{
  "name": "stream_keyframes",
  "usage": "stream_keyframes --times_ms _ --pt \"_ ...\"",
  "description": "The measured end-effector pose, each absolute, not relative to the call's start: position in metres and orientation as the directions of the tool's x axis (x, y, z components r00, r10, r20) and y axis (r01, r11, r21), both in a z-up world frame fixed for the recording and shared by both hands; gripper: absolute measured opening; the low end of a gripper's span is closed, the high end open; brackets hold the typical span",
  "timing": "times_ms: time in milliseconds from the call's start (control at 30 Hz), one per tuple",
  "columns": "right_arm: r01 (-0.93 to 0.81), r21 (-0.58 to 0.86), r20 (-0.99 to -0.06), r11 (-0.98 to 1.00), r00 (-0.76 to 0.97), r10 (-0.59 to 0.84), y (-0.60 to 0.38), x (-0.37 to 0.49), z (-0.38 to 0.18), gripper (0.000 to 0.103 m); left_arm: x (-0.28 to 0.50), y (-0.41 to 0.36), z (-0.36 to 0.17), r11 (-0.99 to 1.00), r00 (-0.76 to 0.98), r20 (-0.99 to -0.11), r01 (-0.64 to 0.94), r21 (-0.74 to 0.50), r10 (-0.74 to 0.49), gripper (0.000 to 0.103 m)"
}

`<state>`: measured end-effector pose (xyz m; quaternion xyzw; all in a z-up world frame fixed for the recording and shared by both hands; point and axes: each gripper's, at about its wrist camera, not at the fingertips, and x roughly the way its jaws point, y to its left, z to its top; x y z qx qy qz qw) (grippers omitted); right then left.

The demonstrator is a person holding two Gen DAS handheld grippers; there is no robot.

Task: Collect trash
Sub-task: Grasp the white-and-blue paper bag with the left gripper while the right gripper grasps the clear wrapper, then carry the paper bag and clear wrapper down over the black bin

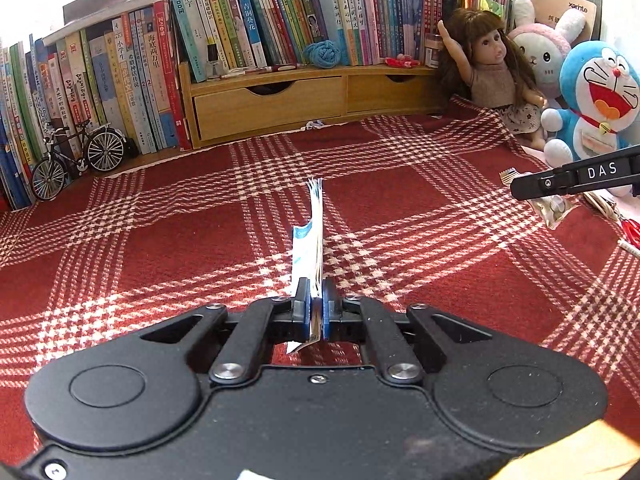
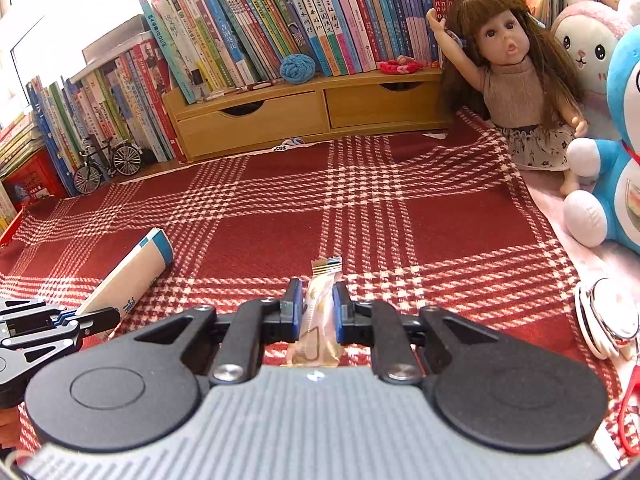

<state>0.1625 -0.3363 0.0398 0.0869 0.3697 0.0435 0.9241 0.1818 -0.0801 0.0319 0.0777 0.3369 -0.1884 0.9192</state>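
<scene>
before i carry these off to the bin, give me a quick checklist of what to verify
1. Left gripper shut on the flattened white and blue tube: ok.
2. Right gripper shut on the beige snack wrapper: ok.
3. Both pieces clear of the red plaid cloth: cannot tell.
4. Grippers apart from each other: ok.
5. Doll and blue plush out of the way: ok.
6. Bin in sight: not ok, none visible.

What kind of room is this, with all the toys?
Probably a child's bedroom or study corner: rows of books stand on a wooden shelf with drawers, and a doll sits beside plush toys on a red plaid cloth.
</scene>
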Motion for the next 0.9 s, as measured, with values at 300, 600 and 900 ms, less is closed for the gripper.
stream_keyframes --times_ms 300,600,900 --pt "-0.095 0.194 -0.659 0.976 0.724 0.202 -0.319 0.108 0.058 0.02 0.109 -0.063 0.051 0.886 0.657 -0.673 0.463 0.004 -0.34 0.006" --pt "-0.152 0.141 -0.712 0.978 0.671 0.207 -0.294 0.078 0.044 0.021 0.05 -0.061 0.043 0.855 0.606 -0.704 0.518 -0.004 -0.37 0.066" --pt "-0.162 0.141 -0.732 0.977 0.648 0.213 -0.288 0.073 0.035 0.022 0.092 -0.08 0.02 0.887 0.576 -0.722 0.447 -0.115 -0.384 0.088"
